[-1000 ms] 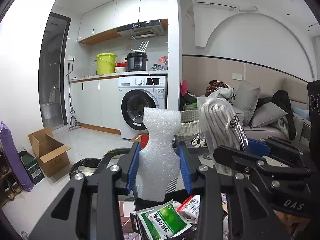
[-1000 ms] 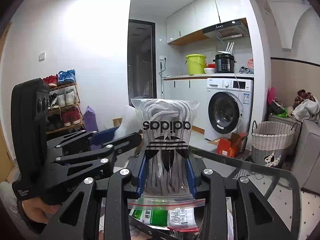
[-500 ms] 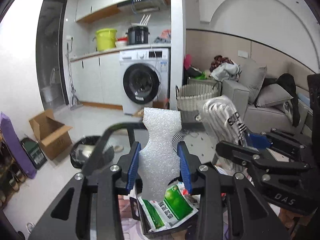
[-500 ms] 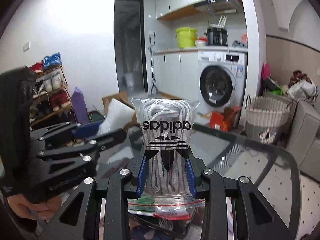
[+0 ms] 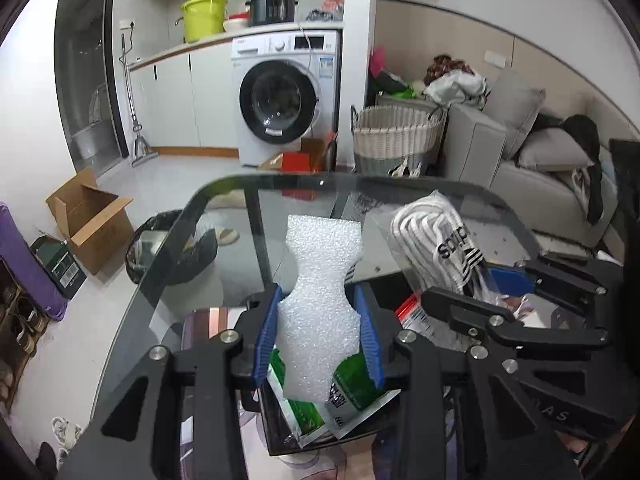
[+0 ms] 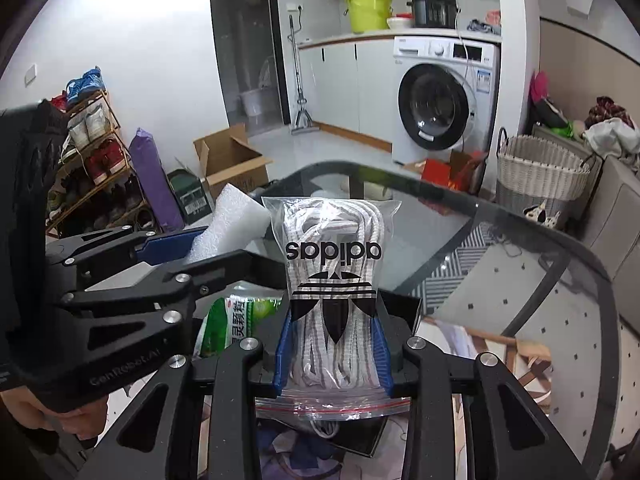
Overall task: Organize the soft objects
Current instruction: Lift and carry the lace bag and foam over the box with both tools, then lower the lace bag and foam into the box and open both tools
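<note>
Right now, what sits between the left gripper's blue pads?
The left wrist view shows a white foam piece pinched between the left gripper pads, above green sachets in a black bin.

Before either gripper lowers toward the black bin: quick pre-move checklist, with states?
1. Left gripper shut on the white foam piece: ok.
2. Right gripper shut on the bag of laces: ok.
3. Grippers apart from each other, not touching: ok, though close.
4. Room in the black bin: cannot tell; green sachets already lie in it.
5. Zip seal on the bag closed: cannot tell.
6. Glass table bare beyond the bin: ok.
</note>
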Demonstrator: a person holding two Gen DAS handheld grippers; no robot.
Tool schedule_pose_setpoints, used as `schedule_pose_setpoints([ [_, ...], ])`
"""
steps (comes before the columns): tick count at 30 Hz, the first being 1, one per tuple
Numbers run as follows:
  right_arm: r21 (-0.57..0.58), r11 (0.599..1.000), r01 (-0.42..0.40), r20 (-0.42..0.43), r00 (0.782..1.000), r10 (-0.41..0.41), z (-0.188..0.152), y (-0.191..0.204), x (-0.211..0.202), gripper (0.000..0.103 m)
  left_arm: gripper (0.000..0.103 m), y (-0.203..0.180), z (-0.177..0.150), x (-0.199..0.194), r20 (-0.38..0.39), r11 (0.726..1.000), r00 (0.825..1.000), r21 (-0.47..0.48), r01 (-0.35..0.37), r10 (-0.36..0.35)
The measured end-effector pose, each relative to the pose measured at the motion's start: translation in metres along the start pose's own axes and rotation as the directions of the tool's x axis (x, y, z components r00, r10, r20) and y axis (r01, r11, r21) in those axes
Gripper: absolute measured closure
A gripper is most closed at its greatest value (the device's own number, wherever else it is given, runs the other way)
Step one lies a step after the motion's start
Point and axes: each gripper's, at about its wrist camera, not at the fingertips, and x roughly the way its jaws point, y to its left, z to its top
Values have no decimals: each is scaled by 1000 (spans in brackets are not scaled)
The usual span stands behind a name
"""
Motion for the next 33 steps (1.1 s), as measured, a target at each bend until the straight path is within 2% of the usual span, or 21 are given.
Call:
schedule_pose_setpoints([
  [5, -17, 1000, -3, -75, 997, 2, -12, 2, 20, 69, 66, -1, -11, 23, -108, 1000, 994, -22, -4, 2],
  [9, -47, 999, 8, -86, 996, -12, -17, 4, 30, 68, 67, -2, -19, 38, -181, 999, 983, -51, 2, -11],
  [14, -84, 996, -19, -118, 993, 9, -24, 10, 41, 68, 67, -2, -22, 37, -192, 998, 981, -64, 5, -17],
  [18, -79, 997, -22, -160, 987, 9, -29, 9, 53, 67, 67, -7, -26, 39, -190, 1000, 982, -17, -7, 3],
  [28, -94, 995, -14, -169, 986, -2, -28, 11, 54, 67, 67, -6, -27, 39, -192, 1000, 981, -8, -13, 11],
  [31, -87, 996, -2, -166, 986, -13, -29, 12, 52, 59, 67, -6, -26, 39, -196, 1000, 981, -4, -12, 11],
  [33, -54, 998, -25, -178, 984, 15, -28, 9, 50, 55, 64, -5, -25, 36, -201, 1000, 980, -8, -8, 6],
])
